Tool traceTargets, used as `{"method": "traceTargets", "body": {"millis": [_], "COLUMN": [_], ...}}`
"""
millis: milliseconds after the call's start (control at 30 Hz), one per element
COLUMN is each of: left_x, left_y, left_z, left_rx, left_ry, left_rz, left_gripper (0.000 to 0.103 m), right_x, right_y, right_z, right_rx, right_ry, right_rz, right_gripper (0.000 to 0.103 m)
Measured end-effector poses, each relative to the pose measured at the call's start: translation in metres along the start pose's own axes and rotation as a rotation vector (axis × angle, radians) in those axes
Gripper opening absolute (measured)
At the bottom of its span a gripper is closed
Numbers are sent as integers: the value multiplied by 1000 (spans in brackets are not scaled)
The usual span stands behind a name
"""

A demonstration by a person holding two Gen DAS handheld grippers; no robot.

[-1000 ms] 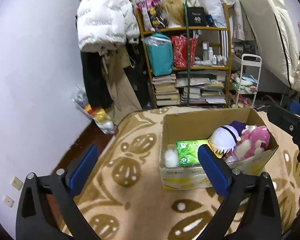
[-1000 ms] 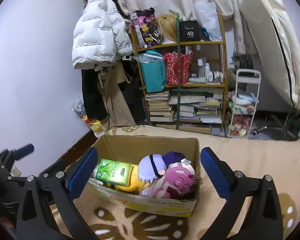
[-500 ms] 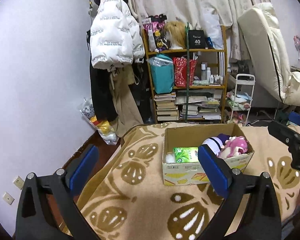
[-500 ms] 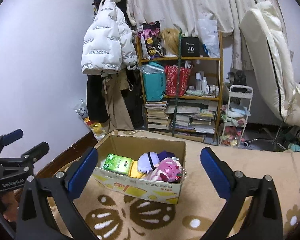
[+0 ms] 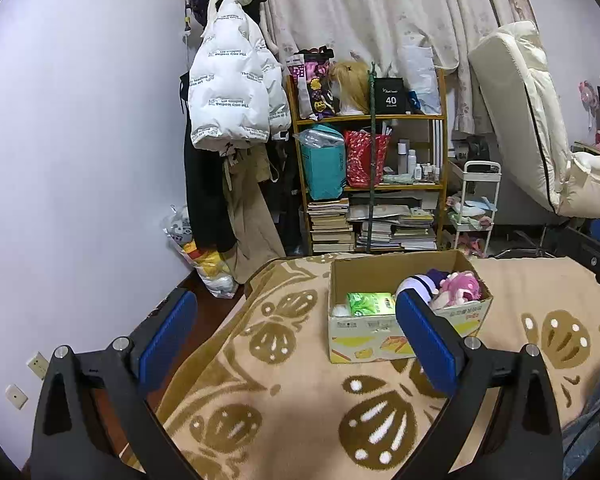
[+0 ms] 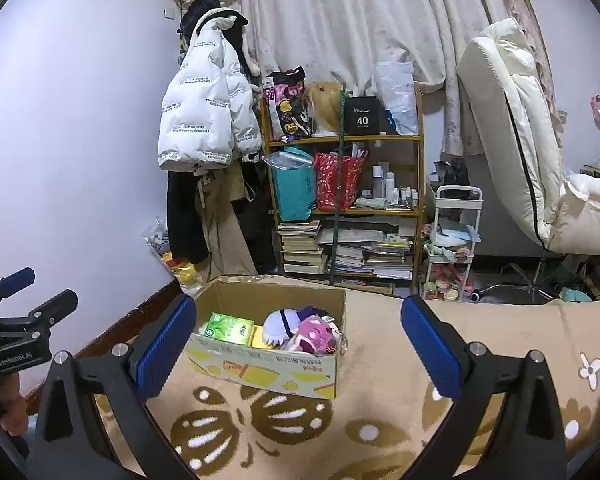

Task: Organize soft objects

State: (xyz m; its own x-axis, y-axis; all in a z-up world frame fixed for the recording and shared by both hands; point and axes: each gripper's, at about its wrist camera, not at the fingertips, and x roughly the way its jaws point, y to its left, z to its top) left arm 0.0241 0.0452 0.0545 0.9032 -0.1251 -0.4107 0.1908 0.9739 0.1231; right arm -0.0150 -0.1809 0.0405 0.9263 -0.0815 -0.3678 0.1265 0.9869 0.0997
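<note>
Inside cardboard box: plush toys, green pack.

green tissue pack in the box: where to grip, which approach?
Come from above. The green tissue pack lies flat at the left end of the cardboard box, its broad face up, hemmed by the box wall and a yellow item. Likely best to pinch it across its narrow width, fingers on the long edges. Both the left gripper and right gripper are open and empty.

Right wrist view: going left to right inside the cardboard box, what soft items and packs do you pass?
Inside the cardboard box: green pack → yellow item, mostly hidden → white and purple plush → pink plush. Both grippers are open and empty.
</note>
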Motion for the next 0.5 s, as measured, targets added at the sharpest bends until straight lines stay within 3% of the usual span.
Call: {"method": "traceTargets", "body": {"millis": [500], "left_x": [-8], "left_y": [-5], "left_z": [-14], "left_rx": [24], "left_ry": [-36], "left_rz": [-11], "left_gripper": [98], "right_x": [-7], "right_y": [-14], "right_z": [-11], "right_rx": [-8], "right_ry": [-30], "right_rz": [-86], "right_gripper": [103]}}
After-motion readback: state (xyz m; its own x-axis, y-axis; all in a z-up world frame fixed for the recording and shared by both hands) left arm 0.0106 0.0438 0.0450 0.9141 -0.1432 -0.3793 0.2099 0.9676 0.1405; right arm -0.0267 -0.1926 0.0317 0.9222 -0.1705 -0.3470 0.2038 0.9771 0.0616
